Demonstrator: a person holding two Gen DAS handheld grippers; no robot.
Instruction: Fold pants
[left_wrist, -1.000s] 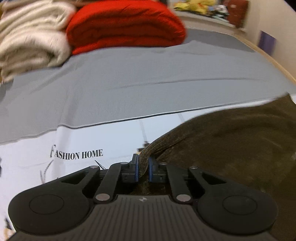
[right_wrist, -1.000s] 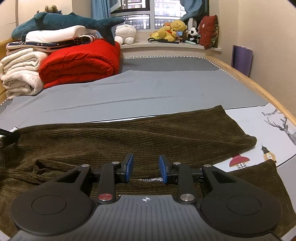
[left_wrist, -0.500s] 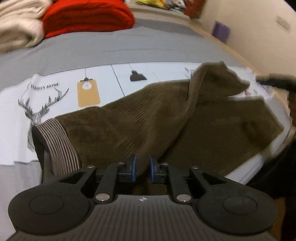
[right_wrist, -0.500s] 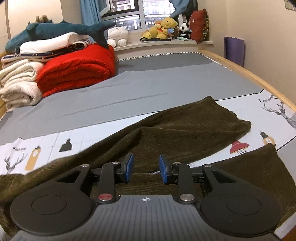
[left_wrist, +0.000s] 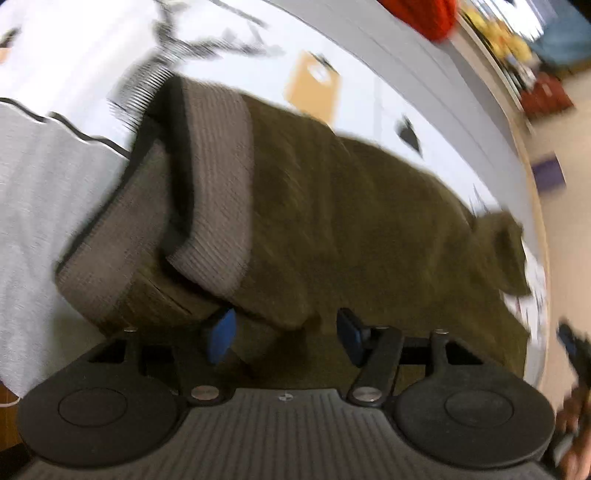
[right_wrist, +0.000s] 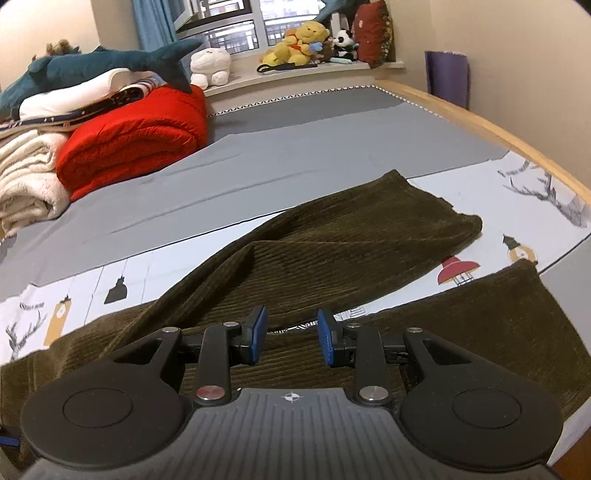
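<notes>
Dark olive corduroy pants (right_wrist: 332, 251) lie across the bed. In the right wrist view one leg runs to the far right and the other leg (right_wrist: 498, 325) lies nearer. My right gripper (right_wrist: 290, 334) is open just above the cloth between the legs. In the blurred left wrist view the pants (left_wrist: 369, 221) show their ribbed grey-brown waistband (left_wrist: 218, 184) at the left. My left gripper (left_wrist: 284, 334) is open, with a fold of the waist end lying between its pads.
A printed white sheet (right_wrist: 535, 206) and a grey cover (right_wrist: 295, 155) lie under the pants. A red quilt (right_wrist: 136, 136), cream blankets (right_wrist: 26, 177) and a plush shark (right_wrist: 92, 66) are stacked at the far left. The wooden bed edge (right_wrist: 498, 129) runs along the right.
My left gripper has opened and let go of the waistband, and its view has swung over the waist end. The far leg has been pulled toward the near side. The right gripper stays open.
</notes>
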